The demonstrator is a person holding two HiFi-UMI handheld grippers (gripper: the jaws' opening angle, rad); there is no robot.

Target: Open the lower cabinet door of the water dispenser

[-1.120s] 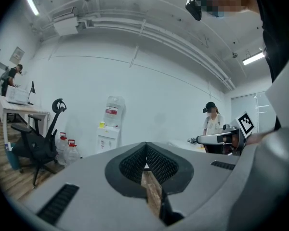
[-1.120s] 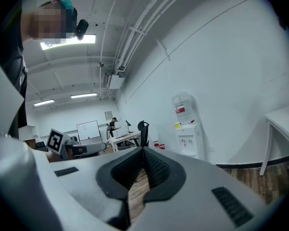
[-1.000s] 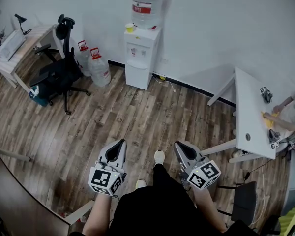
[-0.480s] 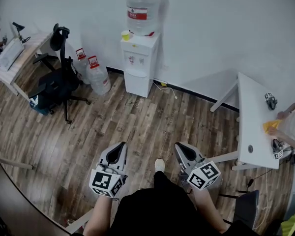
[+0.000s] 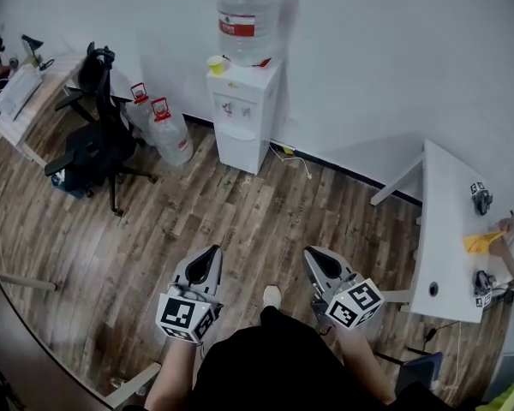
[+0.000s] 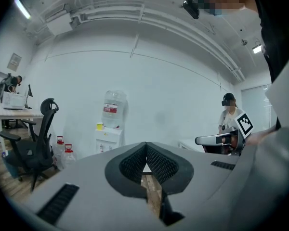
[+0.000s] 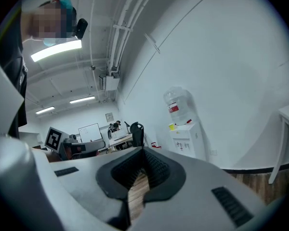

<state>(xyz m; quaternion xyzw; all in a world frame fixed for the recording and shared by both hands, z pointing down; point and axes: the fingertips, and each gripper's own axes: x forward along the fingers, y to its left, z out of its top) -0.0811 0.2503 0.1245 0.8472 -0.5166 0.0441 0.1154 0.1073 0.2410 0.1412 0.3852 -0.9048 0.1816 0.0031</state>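
The white water dispenser (image 5: 240, 110) stands against the far wall with a large clear bottle (image 5: 248, 11) on top and a yellow cup (image 5: 214, 63) beside it. Its lower cabinet door (image 5: 238, 151) is closed. Both grippers are held low in front of my body, far from the dispenser across the wood floor. My left gripper (image 5: 212, 250) is shut and empty, and so is my right gripper (image 5: 310, 253). The left gripper view shows the dispenser (image 6: 108, 137) small beyond the closed jaws. The right gripper view has the dispenser (image 7: 187, 139) to the right of its jaws.
Two water jugs with red caps (image 5: 164, 128) stand on the floor left of the dispenser, beside a black office chair (image 5: 92, 139) and a desk (image 5: 26, 84). A white table (image 5: 450, 229) is at the right, with a person's hand on it. A cable (image 5: 295, 159) lies by the wall.
The dispenser has grown a little and the chair and the right-hand table have slid outward in the view as I move toward the wall. Both grippers stay shut in the same place before me.
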